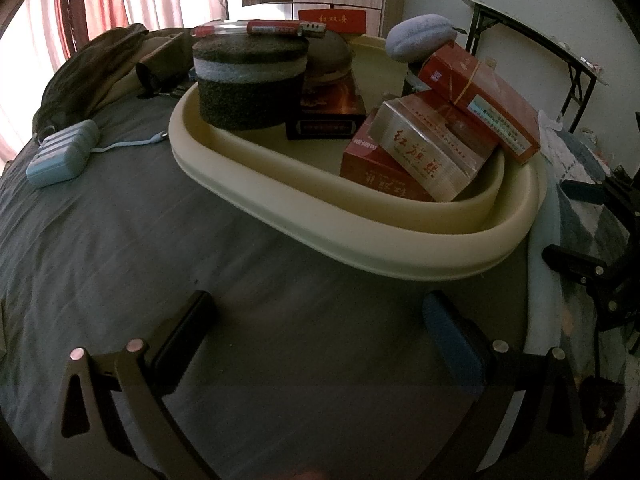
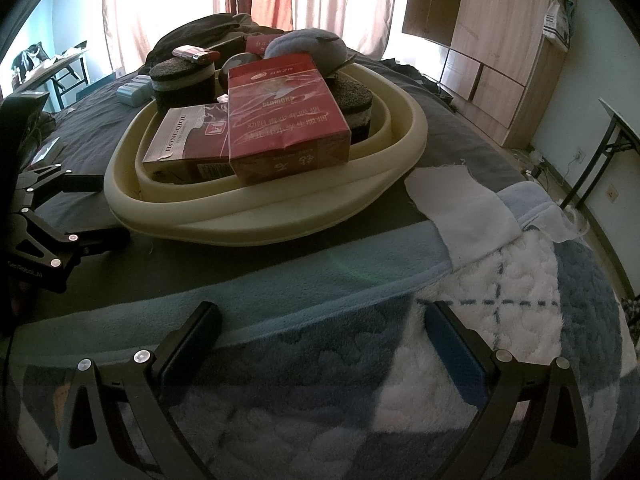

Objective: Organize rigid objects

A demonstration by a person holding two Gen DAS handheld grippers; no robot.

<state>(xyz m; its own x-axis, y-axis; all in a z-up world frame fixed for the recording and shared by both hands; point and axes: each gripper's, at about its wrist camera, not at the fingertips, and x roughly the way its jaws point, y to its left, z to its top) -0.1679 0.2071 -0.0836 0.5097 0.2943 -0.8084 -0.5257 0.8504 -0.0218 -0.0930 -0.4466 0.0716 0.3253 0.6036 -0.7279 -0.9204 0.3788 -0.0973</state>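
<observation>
Tray: a cream oval tray (image 1: 360, 240) with a doubled rim sits on a dark grey bedsheet (image 1: 120, 240) and serves as the landmark for everything below.
Cigarette packs: three red packs are piled at the tray's near-right end; the top red pack (image 2: 286, 120) lies across a silver-and-maroon pack (image 2: 188, 140) and juts toward the rim.
Sponges: a tall dark sponge stack (image 1: 250, 80) stands at the tray's far-left end; a second dark sponge (image 2: 354, 104) lies behind the packs.
Lighter: a red and silver lighter (image 1: 280, 28) rests on top of the tall sponge stack.
Blue pad: a soft grey-blue pad (image 1: 420, 40) perches at the tray's far edge, above the packs.
Outside the tray: a pale blue charger with cable (image 1: 60, 152) lies on the sheet to the tray's left; a white cloth (image 2: 460, 208) lies on a blue and white blanket (image 2: 520, 300) to its right.
Left gripper (image 1: 320, 328): fingers spread wide, empty, hovering over bare sheet in front of the tray.
Right gripper (image 2: 324, 332): fingers spread wide, empty, over the blanket in front of the tray.
Risk, pile: the leaning packs look unsteady; a nudge from either finger, or lifting a lower pack first, would likely tip the top one over the rim.
Risk, lighter: bumping the soft stack could roll it off.
Risk, bed: the mattress gives, so pressing down near the tray may tilt it.
</observation>
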